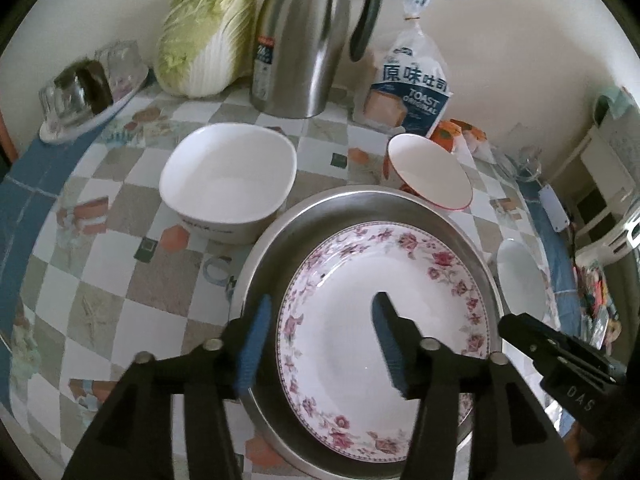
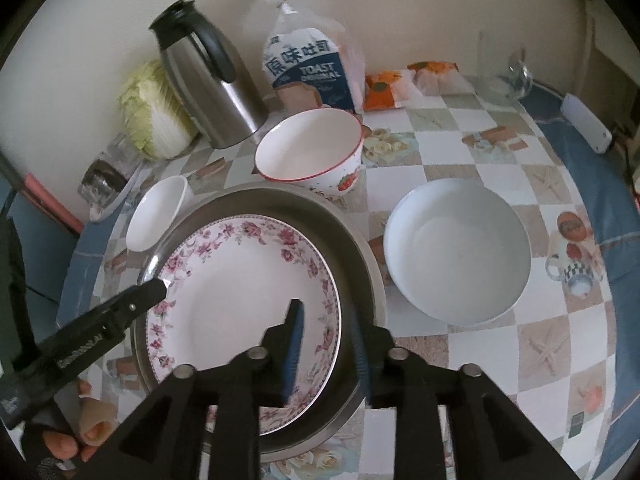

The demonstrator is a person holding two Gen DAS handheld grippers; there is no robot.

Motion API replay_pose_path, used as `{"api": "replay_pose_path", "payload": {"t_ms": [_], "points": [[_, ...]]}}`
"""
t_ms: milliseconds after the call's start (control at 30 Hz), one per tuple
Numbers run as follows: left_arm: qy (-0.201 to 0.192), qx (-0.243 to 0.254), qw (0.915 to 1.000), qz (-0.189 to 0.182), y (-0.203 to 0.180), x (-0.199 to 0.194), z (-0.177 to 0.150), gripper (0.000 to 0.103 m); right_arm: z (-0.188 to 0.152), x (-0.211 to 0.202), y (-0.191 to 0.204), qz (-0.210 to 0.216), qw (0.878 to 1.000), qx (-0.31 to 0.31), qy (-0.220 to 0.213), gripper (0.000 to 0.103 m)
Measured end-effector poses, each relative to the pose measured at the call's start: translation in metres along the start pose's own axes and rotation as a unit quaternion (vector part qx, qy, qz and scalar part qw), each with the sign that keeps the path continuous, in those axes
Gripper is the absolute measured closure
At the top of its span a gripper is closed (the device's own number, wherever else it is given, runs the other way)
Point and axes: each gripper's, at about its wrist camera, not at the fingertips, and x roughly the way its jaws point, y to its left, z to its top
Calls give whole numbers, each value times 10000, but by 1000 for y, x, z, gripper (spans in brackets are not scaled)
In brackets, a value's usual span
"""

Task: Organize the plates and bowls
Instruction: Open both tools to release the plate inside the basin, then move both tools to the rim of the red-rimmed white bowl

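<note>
A floral-rimmed plate [image 1: 360,320] [image 2: 244,288] lies inside a round steel pan [image 1: 360,196] [image 2: 280,196] on the checked tablecloth. My left gripper [image 1: 320,344] stands open over the plate's left rim, one blue pad outside by the pan wall and one above the plate's white centre. My right gripper [image 2: 327,344] is open astride the plate's right rim, and neither pad presses on it. Around the pan stand a square white bowl [image 1: 228,184] [image 2: 158,216], a red-rimmed strawberry bowl [image 1: 428,172] [image 2: 310,148] and a round white bowl [image 2: 456,252] [image 1: 520,276].
Along the back wall stand a steel thermos jug [image 1: 304,48], a napa cabbage [image 1: 204,36], a bag of toast [image 1: 412,80], orange snack packets [image 2: 400,84] and a glass pitcher [image 2: 500,68]. Upturned glasses [image 1: 80,88] sit on a tray at far left. The table's blue border curves round both sides.
</note>
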Motion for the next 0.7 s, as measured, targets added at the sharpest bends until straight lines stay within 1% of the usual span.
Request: {"api": "replay_pose_path", "payload": {"t_ms": [33, 100, 167, 200, 233, 333, 367, 500, 567, 700], "points": [[-56, 76, 9999, 43, -2, -2, -1, 38, 0, 0, 1, -10, 10000, -19, 1, 56], [-118, 91, 9999, 71, -3, -3, -1, 34, -1, 0, 1, 13, 10000, -35, -9, 45], [-176, 50, 9998, 107, -1, -5, -1, 25, 0, -1, 3, 6, 9999, -108, -46, 39], [-214, 28, 9997, 143, 0, -5, -1, 15, 0, -2, 4, -24, 9998, -162, -82, 33], [-259, 14, 9995, 189, 1, -6, -1, 12, 0, -3, 6, -42, 9997, -196, -112, 27], [-326, -8, 9990, 321, 5, -7, -2, 11, 0, -5, 9, -15, 9995, -274, -170, 18], [-313, -36, 9989, 358, 7, -7, -2, 11, 0, -5, 9, 6, 9994, -281, -176, 17], [-303, -207, 9981, 503, 13, -8, -1, 8, -2, -3, 10, 48, 9993, -319, -172, 7], [-327, -287, 9977, 528, 15, -10, 2, 8, -3, -2, 7, 62, 9994, -295, -166, 6], [-236, -314, 9978, 540, 12, -5, 11, 8, -4, 1, 0, 54, 9998, -166, -134, 4]]}}
